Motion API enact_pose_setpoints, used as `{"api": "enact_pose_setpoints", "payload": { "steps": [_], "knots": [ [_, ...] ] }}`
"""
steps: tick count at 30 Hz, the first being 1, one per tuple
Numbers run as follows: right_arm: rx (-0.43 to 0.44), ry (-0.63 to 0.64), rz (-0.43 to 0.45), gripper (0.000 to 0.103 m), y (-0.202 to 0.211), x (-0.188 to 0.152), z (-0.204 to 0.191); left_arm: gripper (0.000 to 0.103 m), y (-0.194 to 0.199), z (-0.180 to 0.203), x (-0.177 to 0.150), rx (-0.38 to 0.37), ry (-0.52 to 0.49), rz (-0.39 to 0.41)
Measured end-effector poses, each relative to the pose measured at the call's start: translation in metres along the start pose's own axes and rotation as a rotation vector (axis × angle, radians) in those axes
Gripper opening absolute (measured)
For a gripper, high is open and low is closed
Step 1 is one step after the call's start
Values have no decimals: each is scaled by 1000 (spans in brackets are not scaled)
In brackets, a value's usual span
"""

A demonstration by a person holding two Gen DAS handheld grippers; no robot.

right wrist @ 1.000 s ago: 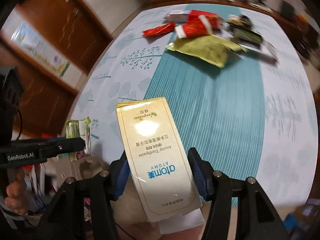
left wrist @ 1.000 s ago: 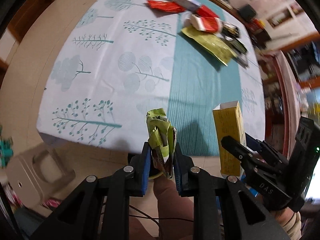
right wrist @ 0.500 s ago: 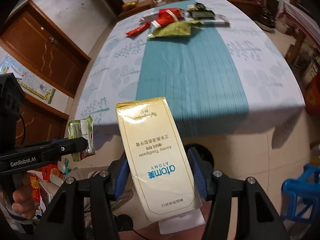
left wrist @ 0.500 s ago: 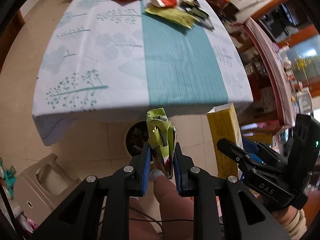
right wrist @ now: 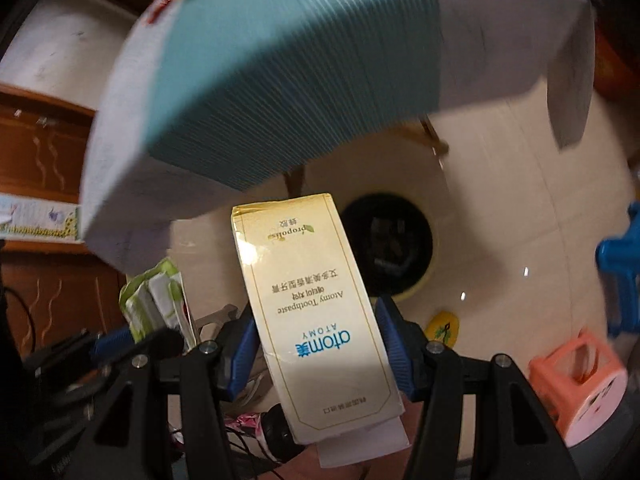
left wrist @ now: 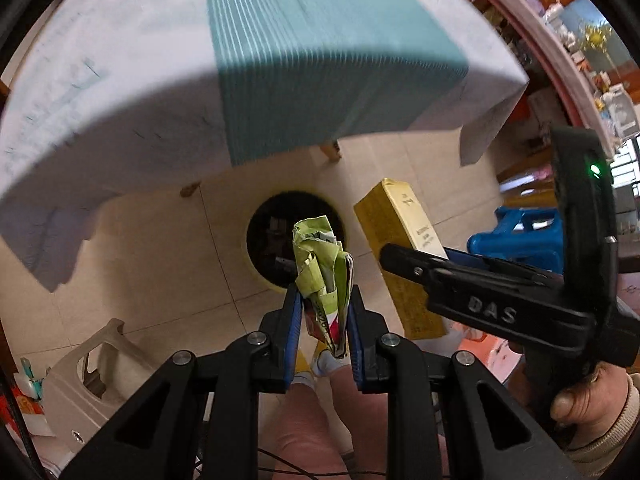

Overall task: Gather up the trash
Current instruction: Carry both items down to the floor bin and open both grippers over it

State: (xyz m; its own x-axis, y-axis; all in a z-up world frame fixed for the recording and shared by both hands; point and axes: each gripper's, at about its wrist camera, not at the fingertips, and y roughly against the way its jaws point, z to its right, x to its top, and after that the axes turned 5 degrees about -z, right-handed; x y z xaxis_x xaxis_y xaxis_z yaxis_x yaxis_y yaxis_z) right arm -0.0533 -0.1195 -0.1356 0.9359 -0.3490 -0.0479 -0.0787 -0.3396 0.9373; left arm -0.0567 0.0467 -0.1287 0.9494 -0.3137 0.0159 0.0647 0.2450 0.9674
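**Both grippers loaded above the bin**

The left gripper (left wrist: 323,316) points down at the floor, its blue pads clamped on a crumpled green wrapper (left wrist: 322,264) that stands up between them. Beside it, the right gripper (right wrist: 316,350) also tilts downward, its jaws pressed against the sides of a yellow toothpaste box (right wrist: 316,312); the box reads "atom美 ATOMY", "Atomy Toothpaste" and "propolis", upside down in the right wrist view. The right gripper's body carries the letters "DAS". Below and beyond both loads sits the round bin (left wrist: 264,240), dark inside with a yellow rim, on the tiled floor. Farther off hangs the tablecloth (left wrist: 320,60), white with a teal stripe.
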Motion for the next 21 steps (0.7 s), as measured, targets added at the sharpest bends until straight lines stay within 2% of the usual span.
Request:
{"api": "enact_pose_setpoints", "payload": {
  "steps": [10,13,16,17,18,19,21],
  "knots": [
    [-17,-185,-103,57,-131,19,67,21,-129,-20,22,53,19,-51],
    [-26,-220,-119,58,-161,30,80,26,-158,-25,32,76,24,-48],
    [-13,-260,-140,58,-186,42,94,36,-175,-28,39,101,18,-32],
    [-5,-268,-144,59,-191,44,97,46,-179,-30,41,103,17,-32],
    [-4,-274,-144,59,-195,46,99,61,-182,-31,43,109,18,-33],
    [-8,-277,-143,62,-196,49,101,67,-183,-31,44,113,20,-29],
    [-10,-272,-132,72,-199,52,102,87,-183,-32,44,131,21,-18]
  ]
}}
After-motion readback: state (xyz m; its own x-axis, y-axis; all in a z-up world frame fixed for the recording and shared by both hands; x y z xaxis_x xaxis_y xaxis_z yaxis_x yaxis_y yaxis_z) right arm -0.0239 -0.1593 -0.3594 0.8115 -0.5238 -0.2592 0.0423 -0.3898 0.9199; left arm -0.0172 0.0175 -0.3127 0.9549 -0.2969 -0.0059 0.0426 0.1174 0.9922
